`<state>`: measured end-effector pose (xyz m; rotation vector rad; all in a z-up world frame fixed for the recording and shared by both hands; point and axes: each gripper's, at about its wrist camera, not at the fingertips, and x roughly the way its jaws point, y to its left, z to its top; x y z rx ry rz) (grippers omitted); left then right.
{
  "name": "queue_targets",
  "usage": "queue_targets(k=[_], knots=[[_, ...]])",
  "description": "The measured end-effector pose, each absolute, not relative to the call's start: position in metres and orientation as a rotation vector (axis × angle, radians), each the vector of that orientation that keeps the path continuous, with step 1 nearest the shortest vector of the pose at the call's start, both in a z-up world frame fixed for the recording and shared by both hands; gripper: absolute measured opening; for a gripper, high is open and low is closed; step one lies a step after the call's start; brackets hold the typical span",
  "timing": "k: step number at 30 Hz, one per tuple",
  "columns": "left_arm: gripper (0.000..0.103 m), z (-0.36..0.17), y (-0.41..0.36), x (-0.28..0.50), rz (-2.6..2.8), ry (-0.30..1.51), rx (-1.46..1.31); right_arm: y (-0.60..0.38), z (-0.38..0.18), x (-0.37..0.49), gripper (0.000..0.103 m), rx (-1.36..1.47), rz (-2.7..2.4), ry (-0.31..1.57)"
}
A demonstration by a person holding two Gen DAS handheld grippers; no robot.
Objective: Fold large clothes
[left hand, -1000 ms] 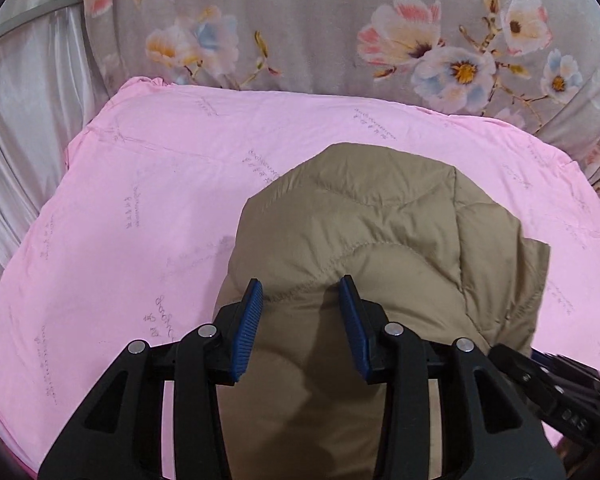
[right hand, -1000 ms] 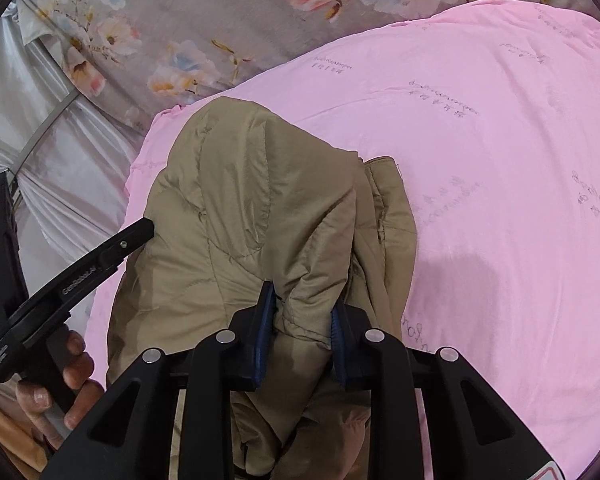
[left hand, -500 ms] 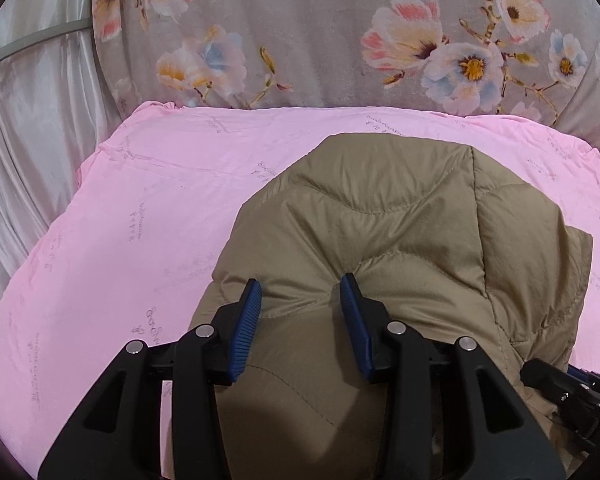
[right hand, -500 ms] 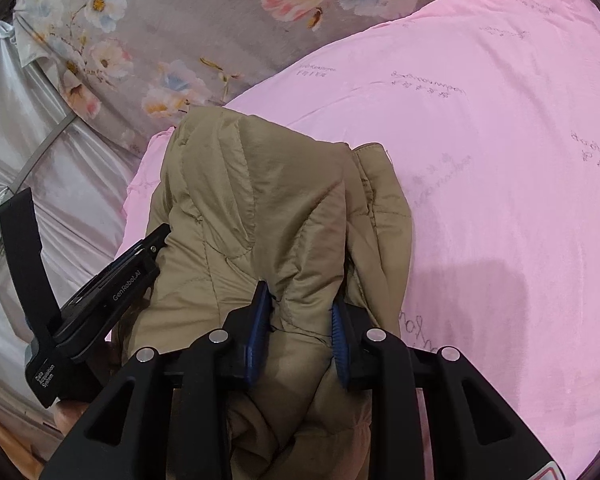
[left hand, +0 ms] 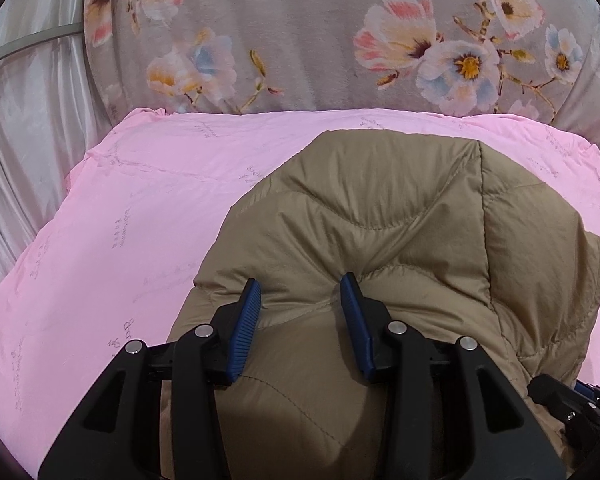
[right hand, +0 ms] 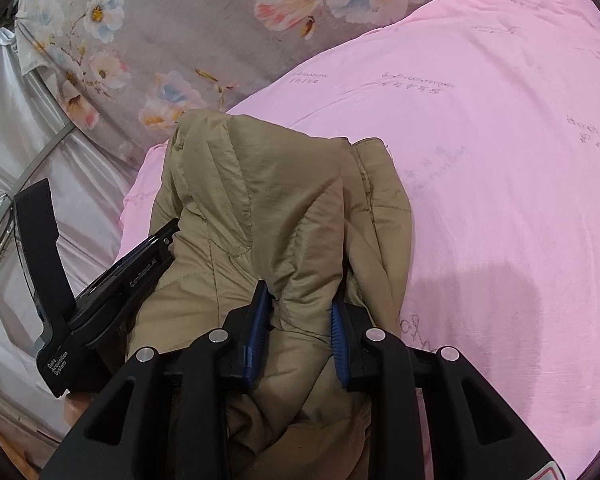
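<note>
The left tongs [left hand: 301, 294] pinch a thick puffy fold of the khaki quilted jacket [left hand: 380, 240], which lies bunched on the pink quilt [left hand: 140, 220] of a bed. The right tongs [right hand: 300, 296] clamp another gathered fold, narrower.

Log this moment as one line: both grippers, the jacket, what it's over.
left gripper: shut on tan jacket | right gripper: shut on tan jacket | jacket: bunched, over pink quilt | fold: not finished
</note>
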<state>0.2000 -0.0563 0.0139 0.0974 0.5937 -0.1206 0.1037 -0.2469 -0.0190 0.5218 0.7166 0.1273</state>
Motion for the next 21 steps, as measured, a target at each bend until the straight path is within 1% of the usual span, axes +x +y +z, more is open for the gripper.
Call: queue_targets(k=[6, 9, 10, 11, 13, 16, 21], knots=[[0.04, 0.014, -0.057, 0.208, -0.142, 0.605, 0.113, -0.245, -0.014, 0.109, 0.024, 0.537, 0.11, 0.747], [0.04, 0.021, -0.055, 0.204, -0.155, 0.633, 0.13, -0.235, 0.009, 0.099, 0.027, 0.489, 0.034, 0.8], [0.04, 0.025, -0.053, 0.198, -0.152, 0.643, 0.145, -0.228, 0.02, 0.091, 0.03, 0.446, 0.011, 0.793], [0.04, 0.032, -0.05, 0.187, -0.152, 0.649, 0.154, -0.221, 0.031, 0.08, 0.035, 0.4, 0.001, 0.778], [0.04, 0.045, -0.043, 0.163, -0.185, 0.66, 0.149, -0.206, 0.047, 0.052, 0.035, 0.332, 0.02, 0.76], [0.04, 0.054, -0.026, 0.121, -0.263, 0.71, 0.108, -0.195, 0.05, 0.017, 0.035, 0.322, 0.057, 0.761], [0.04, 0.035, 0.001, 0.083, -0.294, 0.796, 0.024, -0.19, 0.03, -0.012, 0.035, 0.322, 0.04, 0.79]])
